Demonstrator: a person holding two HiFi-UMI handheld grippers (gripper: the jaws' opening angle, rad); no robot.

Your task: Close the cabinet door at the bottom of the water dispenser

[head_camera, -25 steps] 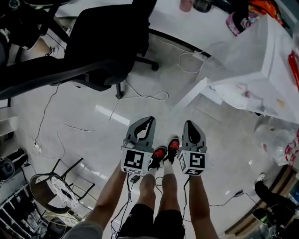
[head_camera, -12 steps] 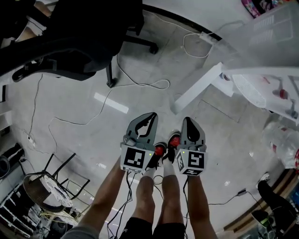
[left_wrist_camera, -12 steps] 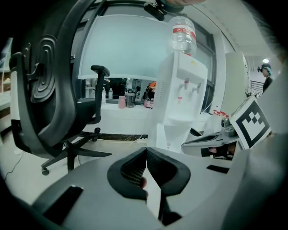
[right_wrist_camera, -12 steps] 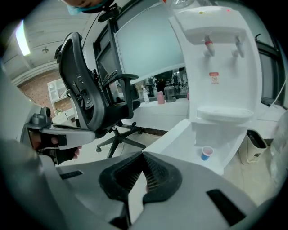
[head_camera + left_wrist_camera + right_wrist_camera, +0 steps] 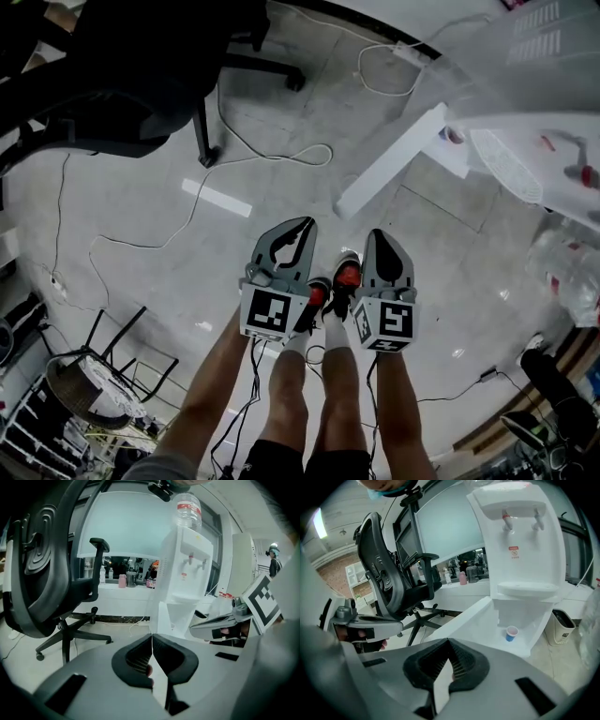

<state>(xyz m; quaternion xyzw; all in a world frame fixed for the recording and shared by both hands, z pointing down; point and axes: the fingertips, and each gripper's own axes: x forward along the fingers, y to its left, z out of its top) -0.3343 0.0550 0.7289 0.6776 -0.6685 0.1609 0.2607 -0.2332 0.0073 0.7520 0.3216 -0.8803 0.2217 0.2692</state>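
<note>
Well, the water dispenser (image 5: 520, 550) stands ahead to the right, its bottom cabinet door (image 5: 464, 627) swung wide open toward the person, with a blue cup (image 5: 512, 633) inside the cabinet. The left gripper (image 5: 151, 637) and right gripper (image 5: 449, 640) are both clenched on nothing, well short of the door. Best to press the door's outer face near its free edge and sweep steadily.
</note>
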